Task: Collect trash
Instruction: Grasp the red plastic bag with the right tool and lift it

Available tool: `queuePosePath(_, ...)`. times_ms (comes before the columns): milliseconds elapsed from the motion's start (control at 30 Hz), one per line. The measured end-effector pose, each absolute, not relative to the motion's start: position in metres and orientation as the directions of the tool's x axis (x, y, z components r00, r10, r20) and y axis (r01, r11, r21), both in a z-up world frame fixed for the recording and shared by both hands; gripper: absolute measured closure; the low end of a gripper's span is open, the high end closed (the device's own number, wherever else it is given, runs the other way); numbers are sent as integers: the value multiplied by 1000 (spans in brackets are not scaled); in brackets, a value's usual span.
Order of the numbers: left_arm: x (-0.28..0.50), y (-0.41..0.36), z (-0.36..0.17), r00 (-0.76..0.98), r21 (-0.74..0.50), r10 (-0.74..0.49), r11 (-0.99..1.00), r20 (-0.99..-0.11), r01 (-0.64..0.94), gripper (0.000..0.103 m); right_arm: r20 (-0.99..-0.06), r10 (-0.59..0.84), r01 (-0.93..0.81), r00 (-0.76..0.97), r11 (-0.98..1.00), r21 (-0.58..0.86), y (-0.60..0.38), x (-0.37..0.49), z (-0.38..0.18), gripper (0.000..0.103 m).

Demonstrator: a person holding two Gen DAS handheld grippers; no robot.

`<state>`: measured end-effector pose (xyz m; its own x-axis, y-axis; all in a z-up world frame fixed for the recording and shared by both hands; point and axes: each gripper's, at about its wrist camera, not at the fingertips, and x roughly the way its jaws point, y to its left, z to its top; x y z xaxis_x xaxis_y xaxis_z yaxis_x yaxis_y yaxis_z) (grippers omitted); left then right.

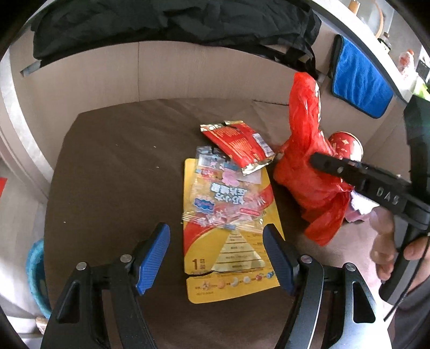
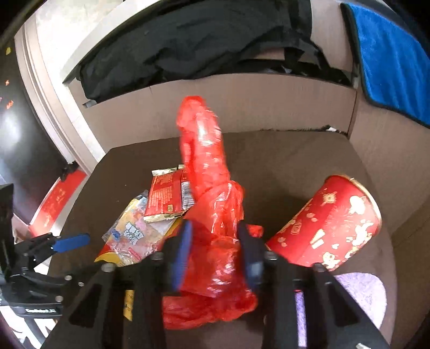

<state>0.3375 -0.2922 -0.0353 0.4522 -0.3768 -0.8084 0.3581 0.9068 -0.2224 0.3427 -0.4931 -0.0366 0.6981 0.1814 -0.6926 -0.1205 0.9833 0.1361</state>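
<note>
Now we have the right gripper (image 2: 215, 257) pinched on the red plastic bag (image 2: 212, 214) — its blue pads press into the crumpled film from both sides, and the bag's twisted neck stands up toward twelve o'clock in the right wrist view. At about three o'clock of the bag a red can with gold patterns (image 2: 330, 222) lies tipped on its side, close to the bag.

Over on our left, the left gripper (image 1: 216, 257) hangs wide open above the brown cushion (image 1: 113, 171), nothing between its pads. Straight ahead of it lies the litter: a flat yellow packet (image 1: 228, 271) nearest, a clear crinkled wrapper with blue and pink print (image 1: 217, 198) lying on top of it, and at one o'clock of that a torn red sachet with silver edges (image 1: 239, 142), overlapping the wrapper's far corner.

From this side the bag sits at two o'clock of the litter, just beside the sachet — whether they touch we cannot tell. A person's hand (image 1: 384, 241) grips the right tool's handle. Behind the cushion, black cloth (image 1: 172, 24) is draped at twelve o'clock and a blue towel (image 1: 360, 77) hangs at two.
</note>
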Motion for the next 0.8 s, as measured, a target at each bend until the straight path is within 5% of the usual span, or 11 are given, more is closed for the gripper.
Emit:
queuePosePath(533, 337, -329, -53, 471, -105, -230, 955, -852, 278, 32, -595, 24, -34, 804, 999, -6, -508, 263, 13, 88)
queuePosePath(633, 331, -330, -52, 497, -76, -204, 961, -844, 266, 60, -594, 11, -27, 805, 999, -18, -510, 253, 13, 88)
queuePosePath(700, 328, -324, -51, 494, -113, -227, 962, -839, 250, 91, -595, 16, -29, 804, 1000, -12, -508, 248, 13, 88)
queuePosePath(800, 325, -310, -52, 484, -166, -263, 958, -834, 235, 100, -591, 26, -33, 806, 999, -1, -506, 243, 15, 88)
